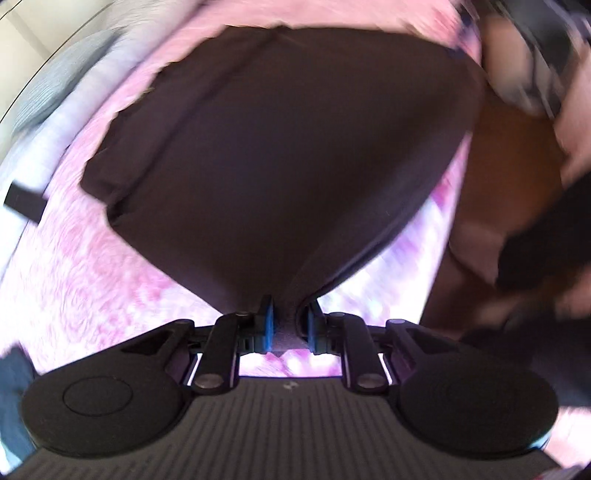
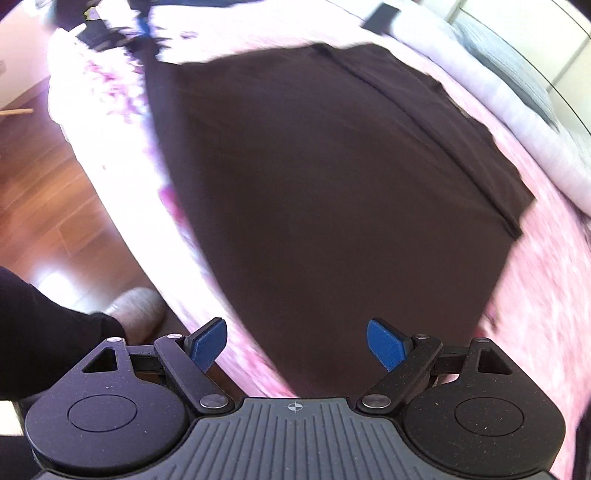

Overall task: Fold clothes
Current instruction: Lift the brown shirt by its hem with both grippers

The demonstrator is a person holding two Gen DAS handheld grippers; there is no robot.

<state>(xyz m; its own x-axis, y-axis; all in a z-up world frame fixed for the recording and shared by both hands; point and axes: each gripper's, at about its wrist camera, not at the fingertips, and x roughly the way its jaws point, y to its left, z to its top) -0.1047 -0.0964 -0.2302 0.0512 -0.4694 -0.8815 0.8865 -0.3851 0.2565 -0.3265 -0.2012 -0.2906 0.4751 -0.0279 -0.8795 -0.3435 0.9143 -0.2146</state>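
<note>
A dark brown garment (image 1: 280,155) lies spread on a pink patterned bed cover (image 1: 92,266). In the left wrist view its near corner rises to a peak, and my left gripper (image 1: 290,325) is shut on that corner, the cloth pinched between the blue pads (image 1: 267,325). In the right wrist view the same garment (image 2: 325,177) fills the middle, with a folded-in strip along its far right side. My right gripper (image 2: 297,345) hangs over the garment's near edge, its blue pads (image 2: 208,343) wide apart and holding nothing. The other gripper shows blurred at the top left (image 2: 110,33).
Wooden floor (image 2: 44,192) runs along the bed's left side, with a grey slipper (image 2: 136,306) near the edge. A dark sleeve (image 2: 44,321) is at lower left. White and grey pillows (image 2: 517,85) lie at the far side of the bed. A black strap (image 1: 24,201) lies at the bed's left.
</note>
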